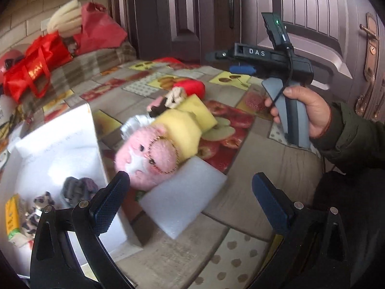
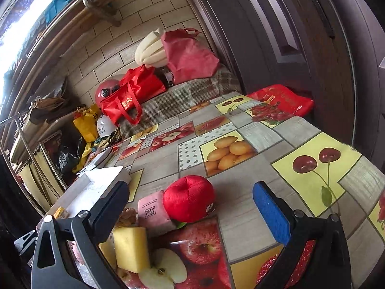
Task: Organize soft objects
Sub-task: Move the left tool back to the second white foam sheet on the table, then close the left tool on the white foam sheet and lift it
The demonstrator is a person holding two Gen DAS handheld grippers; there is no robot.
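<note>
Blue ribbed pads face each other across a wide gap on the left hand-held gripper (image 1: 191, 192), which holds nothing; its left fingertip (image 1: 120, 180) sits just beside the pink plush toy (image 1: 150, 159), though contact cannot be confirmed. The right hand-held gripper (image 2: 191, 201) is spread equally wide and empty, raised above the worktop (image 2: 243, 207) with the red ball of thread (image 2: 189, 201) lying between its fingers in the wrist view. In the left wrist view the same tool (image 1: 243, 62) is gripped by the person's hand (image 1: 305, 110).

The soft things lie in a cluster on the fruit-patterned worktop: one pink plush toy, two yellow sponges (image 1: 185, 120) behind it, one white foam slab (image 1: 182, 197) under the toy's lower edge, one red ball of thread, one pink packet (image 2: 154, 213) touching that ball, and one small beige knotted piece (image 1: 176, 95). One white box (image 1: 55, 149) stands open at the left, just beside the toy, holding one dark cloth item (image 1: 78, 187), one patterned scrap (image 1: 42, 203) and one yellow sponge piece (image 1: 12, 213).
</note>
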